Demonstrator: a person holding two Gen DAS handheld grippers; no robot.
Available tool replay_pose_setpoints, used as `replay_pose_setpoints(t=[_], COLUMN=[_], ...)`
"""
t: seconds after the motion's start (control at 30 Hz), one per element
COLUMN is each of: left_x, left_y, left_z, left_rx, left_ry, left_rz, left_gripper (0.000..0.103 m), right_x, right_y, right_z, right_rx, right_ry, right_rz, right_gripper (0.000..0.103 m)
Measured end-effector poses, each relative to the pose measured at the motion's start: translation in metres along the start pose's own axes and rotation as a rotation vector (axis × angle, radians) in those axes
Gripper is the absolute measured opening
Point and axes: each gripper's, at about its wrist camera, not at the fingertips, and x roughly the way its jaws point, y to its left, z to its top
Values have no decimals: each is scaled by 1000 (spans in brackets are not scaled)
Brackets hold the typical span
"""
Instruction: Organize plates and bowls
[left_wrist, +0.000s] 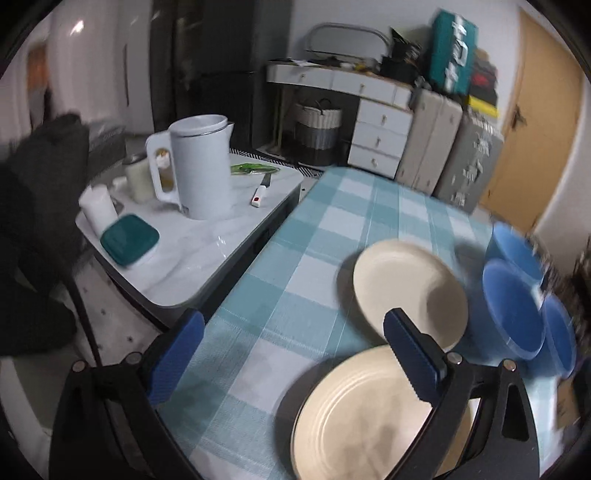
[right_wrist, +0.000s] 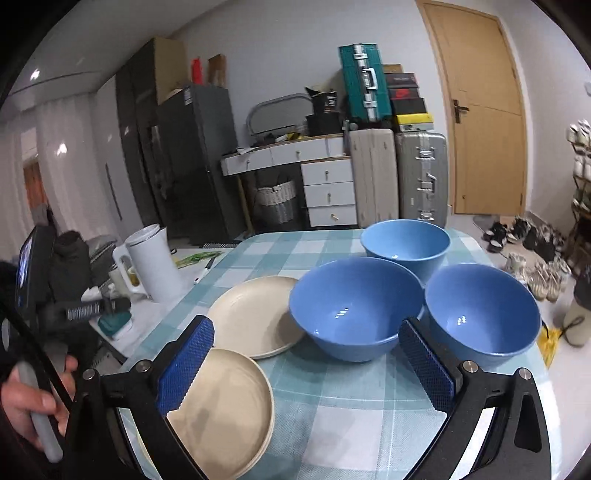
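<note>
Now: left claw (left_wrist: 295, 354) wide apart, nothing btwn pads, over checked counter (left_wrist: 332, 221) beside near cream plate (left_wrist: 354, 417). Right claw (right_wrist: 306, 362) also spread wide, empty. 2nd cream plate (right_wrist: 255, 314) just behind 1st. Three blue bowls (right_wrist: 354, 314) clustered to right, w/ middle bowl touching that plate's rim.

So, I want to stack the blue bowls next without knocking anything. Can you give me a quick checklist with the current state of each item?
1. Right gripper open and empty: ok.
2. Left gripper open and empty: ok.
3. Three blue bowls upright: ok.
4. Bowls empty inside: ok.
5. Cream plates clear of the bowls: not ok, the far plate sits at the middle bowl's base.
6. Near stack's plate count: cannot tell.
</note>
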Motion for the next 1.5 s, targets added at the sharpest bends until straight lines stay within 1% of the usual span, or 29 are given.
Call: replay_pose_setpoints(t=[0.07,0.13,0.17,0.2,0.23,0.27,0.33,0.37,0.43,0.47,0.5,0.57,0.67,0.7,0.77,0.83,0.9,0.97,1.0,1.03,1.1,1.17,1.2,1.23,1.3,1.37,1.43,1.47,1.5], left_x=[-1,1,5,10,14,22,37,48,74,88,102,132,160,168,180,185,186,188,189,191,196,199,200,202,206,210,209,209,209], left_y=[8,9,7,3,-3,-14,-23,-25,-27,-28,-31,-41,-53,-54,-56,-58,-63,-67,-67,-67,-71,-76,-76,-78,-79,-78,-78,-78,-76], left_z=[7,12,13,15,18,18,22,26,36,39,42,43,41,40,40,41,42,43,44,43,41,39,37,36,33,30,29,29,29], left_rx=[-44,-57,-46,-14,36,116,175,180,161,149,148,187,229,221,199,197,219,233,231,229,241,263,265,269,274,275,299,309,308], left_ry=[-42,-67,-76,-78,-81,-79,-56,-22,107,173,231,335,391,406,425,425,418,415,419,431,464,477,482,490,509,526,507,503,500], left_rz=[-66,-135,-167,-176,-163,-119,-97,-99,-93,-117,-140,-131,-128,-142,-162,-151,-156,-160,-166,-167,-176,-191,-196,-200,-210,-209,-203,-206,-215], left_gripper=[99,99,99,99,99,99,99,99,99,99,99,98,98,96,96,90,89,83,77,64,54,47,40,36,32,31,24,23,16], right_x=[2,5,6,8,10,14,16,15,14,13,13,13,16,17,16,17,20,22,22,24,27,27,27,27,27,27,29,29,29], right_y=[3,6,8,10,11,12,12,12,14,16,18,23,33,37,43,47,53,59,62,62,63,63,62,62,62,61,62,63,64], right_z=[0,-1,-2,-1,-1,0,0,1,3,4,5,6,5,5,5,5,4,2,1,1,0,0,-1,0,0,0,0,0,0], right_rx=[-4,-8,-13,-21,-22,-18,-5,-13,-38,-48,-61,-84,-145,-164,-177,-180,-204,-232,-246,-249,-241,-228,-224,-221,-213,-206,-203,-205,-208], right_ry=[8,18,23,35,51,69,65,44,10,-3,-17,-46,-70,-80,-103,-105,-96,-88,-83,-75,-44,-38,-37,-37,-37,-28,-20,-18,-17], right_rz=[16,46,48,47,56,69,60,38,1,-11,-8,0,-4,-22,-56,-30,-13,-10,-8,-2,20,26,31,36,39,41,49,52,53], right_gripper=[102,102,102,102,102,102,102,102,102,102,102,102,102,102,102,102,102,102,102,102,102,102,102,102,102,102,102,102,102])
